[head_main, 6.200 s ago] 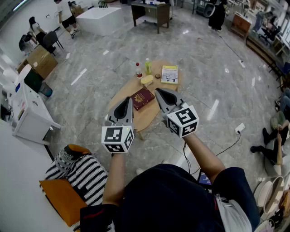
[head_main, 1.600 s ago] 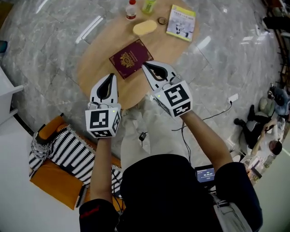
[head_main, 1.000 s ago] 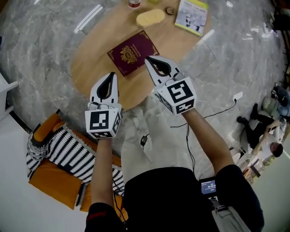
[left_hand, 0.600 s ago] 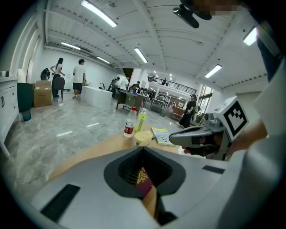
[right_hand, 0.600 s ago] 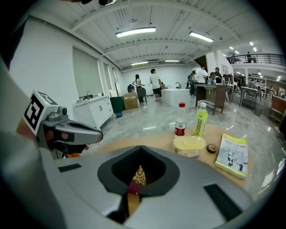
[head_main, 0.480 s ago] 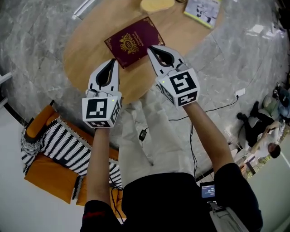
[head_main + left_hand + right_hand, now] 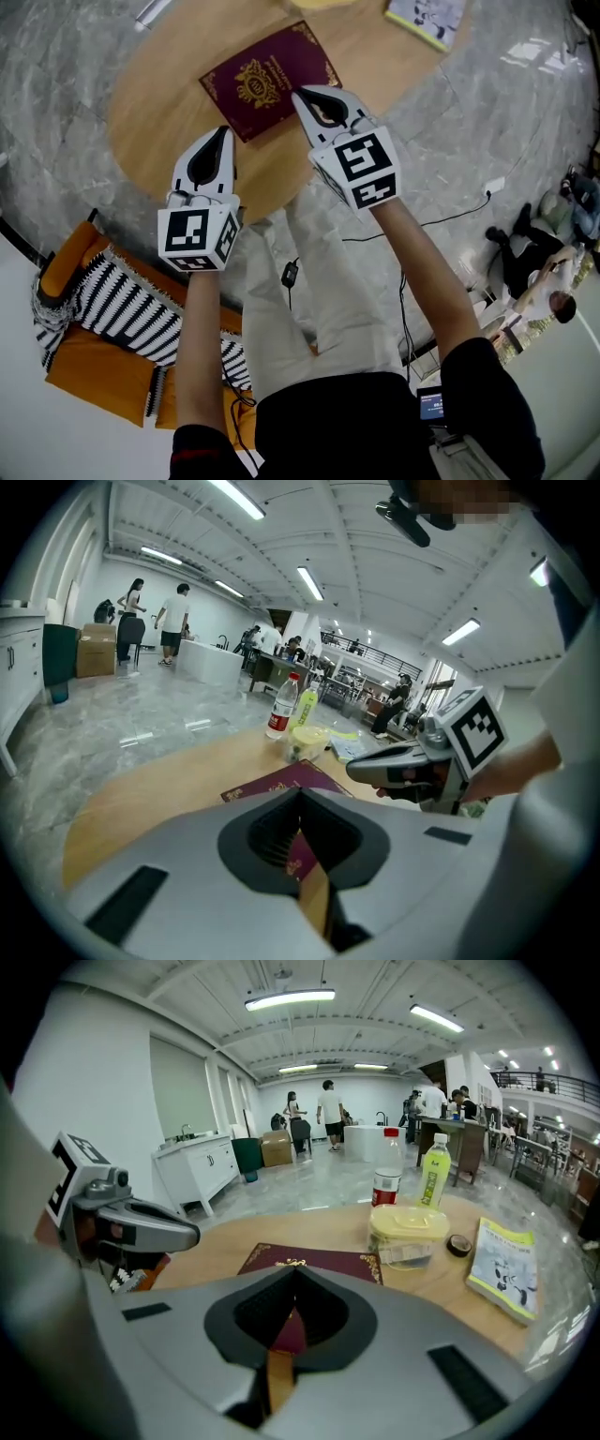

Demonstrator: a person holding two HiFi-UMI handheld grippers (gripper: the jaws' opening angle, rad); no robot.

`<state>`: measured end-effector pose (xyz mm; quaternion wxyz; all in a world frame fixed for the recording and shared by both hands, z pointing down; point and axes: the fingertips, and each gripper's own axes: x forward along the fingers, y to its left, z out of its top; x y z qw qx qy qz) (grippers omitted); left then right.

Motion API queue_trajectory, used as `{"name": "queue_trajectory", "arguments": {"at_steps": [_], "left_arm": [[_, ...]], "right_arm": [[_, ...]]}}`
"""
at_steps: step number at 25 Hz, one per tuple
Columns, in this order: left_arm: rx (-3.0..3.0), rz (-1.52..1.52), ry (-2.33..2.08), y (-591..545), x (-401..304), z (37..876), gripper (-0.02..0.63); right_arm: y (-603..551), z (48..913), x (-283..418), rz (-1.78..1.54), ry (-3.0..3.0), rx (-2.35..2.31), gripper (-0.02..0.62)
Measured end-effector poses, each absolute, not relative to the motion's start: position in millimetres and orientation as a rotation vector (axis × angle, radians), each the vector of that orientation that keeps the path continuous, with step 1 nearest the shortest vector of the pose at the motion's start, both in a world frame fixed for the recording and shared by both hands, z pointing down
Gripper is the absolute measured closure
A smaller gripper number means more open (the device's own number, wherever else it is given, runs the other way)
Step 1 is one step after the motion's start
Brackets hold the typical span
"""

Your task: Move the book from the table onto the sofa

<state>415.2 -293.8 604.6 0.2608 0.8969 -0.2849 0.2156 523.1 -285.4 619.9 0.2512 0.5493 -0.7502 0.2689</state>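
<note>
Left of the round table [image 7: 150, 112], an orange sofa [image 7: 94, 370] with a striped throw [image 7: 131, 305] is waiting as the drop spot, well apart from the book. Next along, you are holding the left gripper [image 7: 223, 133] over bare wood just short of the book, its jaws pressed together with nothing between them. At centre, the maroon book [image 7: 258, 80] is lying flat and closed on the tabletop. You are holding the right gripper [image 7: 302, 94] at the book's near right corner, jaws likewise pressed together and empty; whether the tip is touching the cover is not clear. Further right, a yellow lidded container [image 7: 409, 1232], two bottles [image 7: 386, 1185] and a thin booklet [image 7: 506, 1269] are standing or lying beyond the book. The likely trouble is this: with both pairs of jaws closed, any further approach is probably going to shove the book along the wood toward those items rather than catch it. Because the book is sitting flush, a jaw may be skating over the cover instead of getting underneath. A pinch on one corner alone risks the pages fanning open or the book slipping on the way to the sofa.
</note>
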Motion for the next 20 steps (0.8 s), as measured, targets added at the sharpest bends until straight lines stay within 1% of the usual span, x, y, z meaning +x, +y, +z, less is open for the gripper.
{"name": "queue_trajectory", "arguments": {"at_steps": [6, 7, 8, 9, 12, 15, 20], "left_arm": [[2.399, 0.602, -0.764, -289.3, 411.9, 620.8, 0.591], [2.396, 0.604, -0.764, -289.0, 411.2, 622.8, 0.591], [2.393, 0.607, -0.764, -289.0, 410.5, 624.9, 0.591], [2.391, 0.610, -0.762, -289.0, 409.7, 627.0, 0.591], [2.387, 0.622, -0.760, -289.4, 406.1, 632.1, 0.591], [2.380, 0.632, -0.764, -290.4, 401.9, 636.2, 0.591], [2.366, 0.635, -0.764, -289.9, 400.9, 641.5, 0.591]], "right_arm": [[-287.6, 652.9, 520.2, 0.648, -1.969, 1.389, 0.581], [-288.6, 658.1, 518.5, 0.640, -1.965, 1.366, 0.573], [-289.8, 663.7, 516.7, 0.642, -1.963, 1.343, 0.466], [-291.3, 669.1, 515.4, 0.651, -1.959, 1.325, 0.419], [-298.5, 679.3, 515.8, 0.659, -1.944, 1.316, 0.411], [-306.5, 685.7, 518.4, 0.657, -1.932, 1.314, 0.377], [-315.7, 698.6, 526.8, 0.667, -1.902, 1.302, 0.342]]}}
